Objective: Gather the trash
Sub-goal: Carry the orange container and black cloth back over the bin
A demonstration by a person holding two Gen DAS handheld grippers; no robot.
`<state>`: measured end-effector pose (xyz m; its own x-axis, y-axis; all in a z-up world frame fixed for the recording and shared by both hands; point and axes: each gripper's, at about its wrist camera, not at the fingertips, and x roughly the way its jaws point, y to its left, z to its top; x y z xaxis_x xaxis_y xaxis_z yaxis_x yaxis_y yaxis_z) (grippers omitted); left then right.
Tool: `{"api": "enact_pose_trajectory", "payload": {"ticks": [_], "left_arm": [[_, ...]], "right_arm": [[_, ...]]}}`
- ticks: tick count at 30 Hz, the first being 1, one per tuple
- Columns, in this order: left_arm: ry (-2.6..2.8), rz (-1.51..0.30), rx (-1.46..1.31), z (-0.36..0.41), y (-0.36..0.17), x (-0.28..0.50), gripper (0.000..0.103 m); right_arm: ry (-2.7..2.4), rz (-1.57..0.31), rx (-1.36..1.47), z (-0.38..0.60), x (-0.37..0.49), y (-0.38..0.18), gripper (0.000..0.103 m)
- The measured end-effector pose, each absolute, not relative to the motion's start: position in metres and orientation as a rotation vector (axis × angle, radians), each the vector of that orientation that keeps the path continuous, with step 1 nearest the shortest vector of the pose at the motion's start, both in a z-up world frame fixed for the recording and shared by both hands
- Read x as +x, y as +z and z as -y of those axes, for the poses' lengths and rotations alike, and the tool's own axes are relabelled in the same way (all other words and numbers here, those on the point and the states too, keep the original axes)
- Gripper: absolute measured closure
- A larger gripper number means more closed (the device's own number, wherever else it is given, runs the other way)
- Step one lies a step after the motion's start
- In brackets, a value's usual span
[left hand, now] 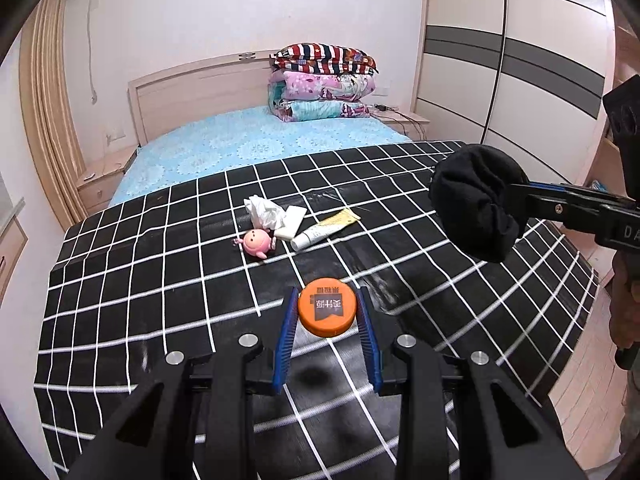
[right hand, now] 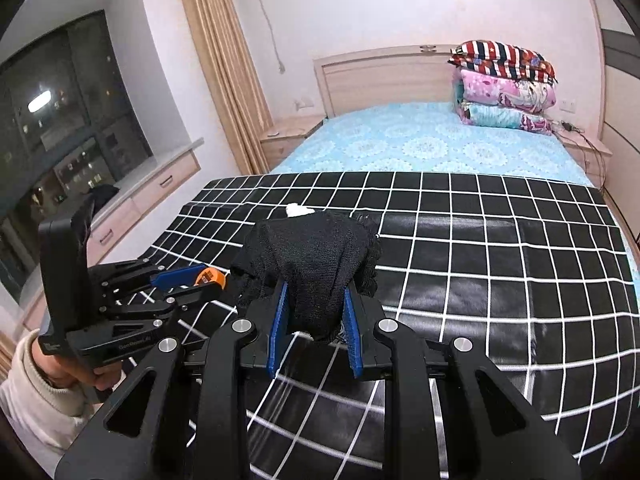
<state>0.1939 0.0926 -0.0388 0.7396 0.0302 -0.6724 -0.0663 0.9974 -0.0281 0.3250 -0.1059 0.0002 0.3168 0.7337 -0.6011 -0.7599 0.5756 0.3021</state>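
Nearest, the left gripper has its blue-padded jaws closed on an orange bottle cap, one pad against each side of it. The cap's top carries a dark label with Chinese characters in orange, which appear upside down from the left wrist view; I cannot read them with certainty. The cap is held in the air above the near edge of the bed's black cloth with white grid lines.

Beside it, to the right, the right gripper has its jaws clamped on a bunched black sock, which bulges out above and past the fingertips. A bit of white shows under the sock between the pads; what it is I cannot tell. On the side of the right gripper the letters "DA" are visible at the picture's edge, the rest cut off. On the left gripper's body there is small pale lettering, too blurred to read. A hand in a cream sleeve holds the left gripper's handle.

Farther on, near the middle of the grid cloth, lie a small pink toy figure, a crumpled white tissue touching a flat white pad, and a white tube with a yellow end, all close together.

Beyond the cloth the bed shows a light blue patterned sheet. At its far right corner, against the headboard, folded quilts are stacked, the top one striped red, white and dark.
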Motion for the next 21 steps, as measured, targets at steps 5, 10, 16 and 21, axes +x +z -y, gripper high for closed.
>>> {"api": "enact_pose_trajectory", "payload": {"ticks": [5, 10, 16, 21], "left_arm": [[0.048, -0.722, -0.054, -0.08, -0.033, 0.174, 0.074], [0.037, -0.71, -0.056, -0.068, -0.026, 0.155, 0.074], [0.029, -0.701, -0.046, -0.055, -0.023, 0.135, 0.074], [0.007, -0.699, -0.031, -0.041, -0.023, 0.119, 0.074]], "right_arm": [[0.967, -0.729, -0.094, 0.114, 0.302, 0.007, 0.078], [0.978, -0.717, -0.115, 0.124, 0.284, 0.012, 0.078], [0.984, -0.7, -0.129, 0.14, 0.262, 0.017, 0.078], [1.005, -0.699, -0.142, 0.151, 0.242, 0.017, 0.078]]}}
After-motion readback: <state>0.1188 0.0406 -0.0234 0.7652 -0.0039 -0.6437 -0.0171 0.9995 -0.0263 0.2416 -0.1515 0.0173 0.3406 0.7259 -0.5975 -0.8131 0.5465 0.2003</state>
